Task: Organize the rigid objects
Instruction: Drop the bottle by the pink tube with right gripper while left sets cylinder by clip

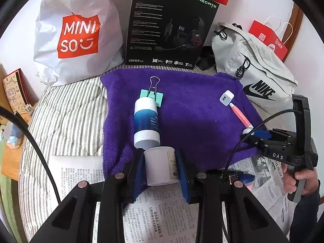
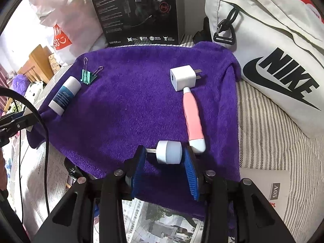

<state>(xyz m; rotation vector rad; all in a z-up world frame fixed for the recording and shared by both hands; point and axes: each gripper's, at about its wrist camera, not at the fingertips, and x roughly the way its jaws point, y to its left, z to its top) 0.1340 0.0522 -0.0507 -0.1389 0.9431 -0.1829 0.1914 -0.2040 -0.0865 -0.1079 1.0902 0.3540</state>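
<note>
Risk, as I judge it: the round white plug adapter [image 2: 169,152], low centre on the purple towel [image 2: 131,105], may roll against the pink-handled tool [image 2: 192,119] once freed. Right gripper [image 2: 165,158] jaws part-spread around it, prong touching the left pad. Left gripper [image 1: 160,167] pinches a white bottle [image 1: 161,166], bottom centre.

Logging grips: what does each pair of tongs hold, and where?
Left tongs: white bottle, by its sides. Right tongs: round white plug between them, prongs to base; grip unclear.
</note>
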